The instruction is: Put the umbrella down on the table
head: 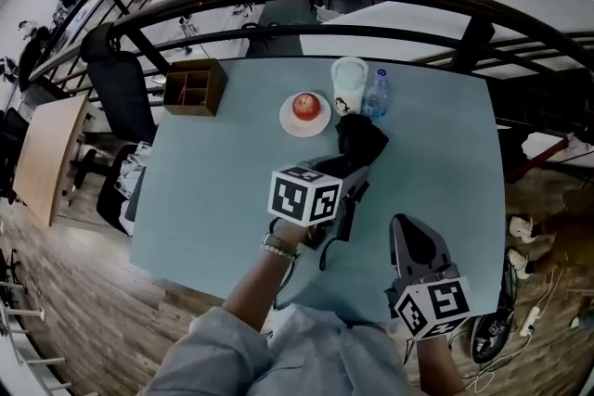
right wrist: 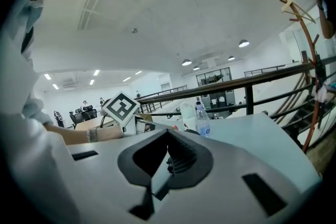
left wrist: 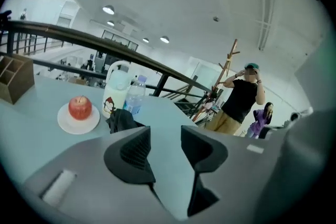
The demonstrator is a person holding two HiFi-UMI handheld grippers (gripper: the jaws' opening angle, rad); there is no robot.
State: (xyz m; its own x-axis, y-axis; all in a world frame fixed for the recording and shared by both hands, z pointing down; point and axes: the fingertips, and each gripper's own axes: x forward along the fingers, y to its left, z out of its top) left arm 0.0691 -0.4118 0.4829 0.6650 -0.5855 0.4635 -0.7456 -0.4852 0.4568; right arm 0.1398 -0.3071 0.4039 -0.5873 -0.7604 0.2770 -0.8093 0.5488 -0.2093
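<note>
The umbrella (head: 360, 142), folded and black, lies on the worktop (head: 213, 190) just to the right of the plate (head: 290, 123) that carries the apple (head: 306, 107). Its far end sits right in front of the white jug (head: 349, 83) and the water bottle (head: 376, 95), which stand behind and to the right of that plate; whether it touches them I cannot tell. The left tongs (left wrist: 165, 136) are released, jaws parted with only bare worktop between them, and they hang over the umbrella's near end, nearer the person than the plate. The right tongs (right wrist: 168, 136) are clenched on nothing, further from the plate again. The putting-down looks done, so the risk lies in the retreat: a parted jaw could catch a fold of fabric and drag the umbrella up or toward the worktop's near edge. A nudge the other way would push it into the bottle, which looks light enough to topple, or against the plate so that the apple rolls off
</note>
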